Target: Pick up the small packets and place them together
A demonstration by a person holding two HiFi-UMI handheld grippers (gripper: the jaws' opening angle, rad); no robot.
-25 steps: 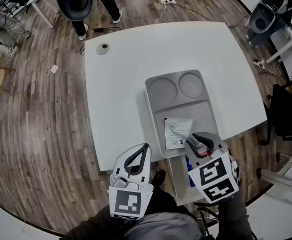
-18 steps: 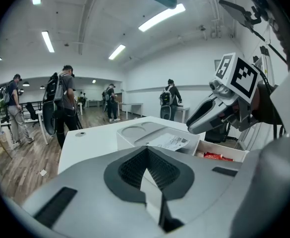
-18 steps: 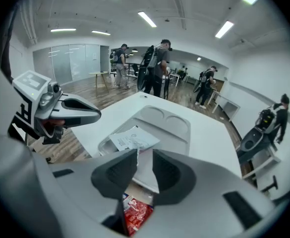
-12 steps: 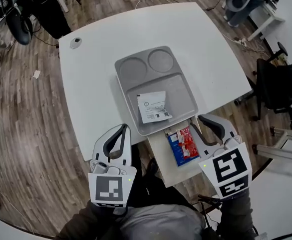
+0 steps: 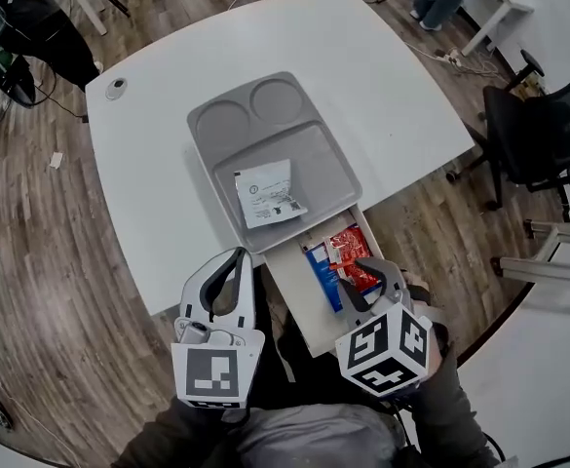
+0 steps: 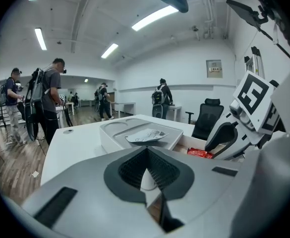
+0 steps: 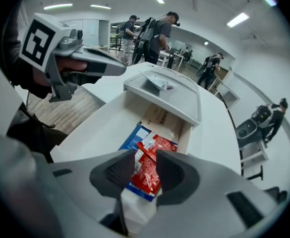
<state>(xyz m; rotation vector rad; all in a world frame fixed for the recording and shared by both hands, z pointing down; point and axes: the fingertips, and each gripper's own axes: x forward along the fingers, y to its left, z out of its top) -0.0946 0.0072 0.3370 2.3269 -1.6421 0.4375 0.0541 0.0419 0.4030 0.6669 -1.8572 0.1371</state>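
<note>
Head view: a grey tray [image 5: 331,164] on the white table [image 5: 148,193] holds one white packet [image 5: 268,195] in its large compartment. Beside its near edge a white open box [image 5: 292,286] contains red packets [image 5: 351,256] on a blue packet [image 5: 321,273]. The right gripper [image 5: 355,279] hangs over them.

Left gripper view: the left gripper [image 6: 146,170] has its jaws pressed together, empty, and points at the tray.

Right gripper view: the right gripper's jaws have just been opening. They stand apart above the red packets, which show in the gap, unpinched. Print on the packets is too small to read.
</note>
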